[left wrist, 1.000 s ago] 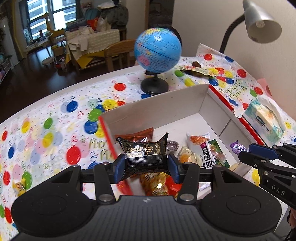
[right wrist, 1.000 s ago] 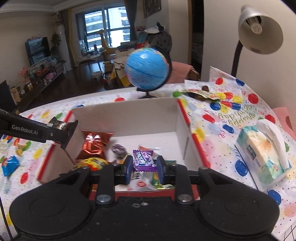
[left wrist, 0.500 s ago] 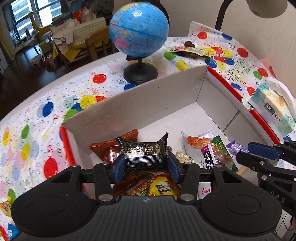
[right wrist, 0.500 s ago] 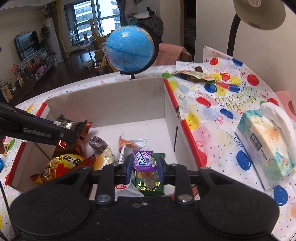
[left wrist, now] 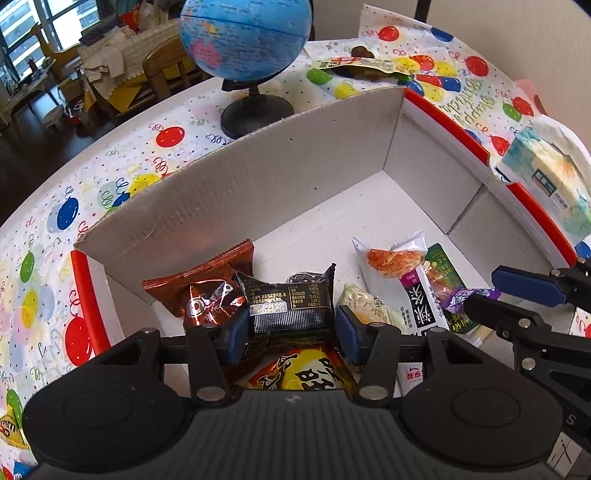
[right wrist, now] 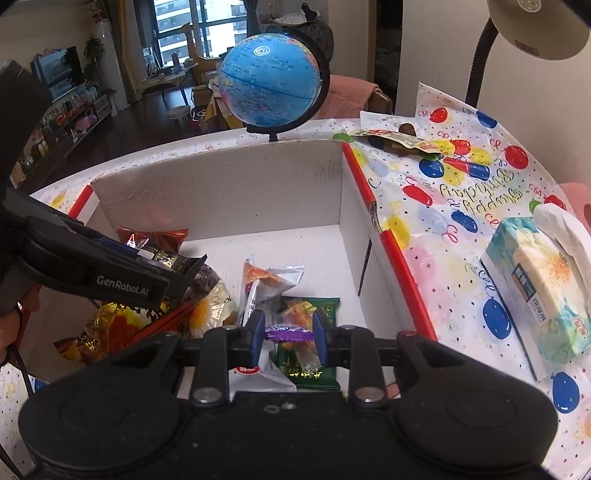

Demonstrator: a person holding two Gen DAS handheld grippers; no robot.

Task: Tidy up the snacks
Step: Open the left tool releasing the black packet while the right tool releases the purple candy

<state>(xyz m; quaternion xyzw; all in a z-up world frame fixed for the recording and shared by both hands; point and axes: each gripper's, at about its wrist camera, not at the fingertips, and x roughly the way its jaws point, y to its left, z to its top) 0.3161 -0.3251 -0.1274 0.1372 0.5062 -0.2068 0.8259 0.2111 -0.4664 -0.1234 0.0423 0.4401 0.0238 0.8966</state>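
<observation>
A white cardboard box (left wrist: 258, 192) with red rims holds several snack packets. Low over its near left part is my left gripper (left wrist: 291, 332), with a black snack packet (left wrist: 291, 306) between the pads. Its jaws are opening, and the pads still touch the packet's ends. An orange foil packet (left wrist: 207, 291) lies just behind it and a yellow-red bag (left wrist: 295, 373) below. My right gripper (right wrist: 288, 336) is shut on a small purple candy (right wrist: 286, 334) above a green packet (right wrist: 310, 369) in the box (right wrist: 221, 192). The right wrist view shows the left gripper (right wrist: 184, 269) at the left.
A blue globe (left wrist: 243, 33) on a black stand sits behind the box. A tissue pack (right wrist: 539, 288) lies right of it on the balloon tablecloth, with a lamp (right wrist: 535, 26) above. A flat snack packet (right wrist: 399, 140) rests far back. A yellow snack (left wrist: 11, 428) lies on the table at left.
Both grippers have come down into the box with their snacks, the left one farther forward and lower. The left jaws stand slightly wider around the black packet.
</observation>
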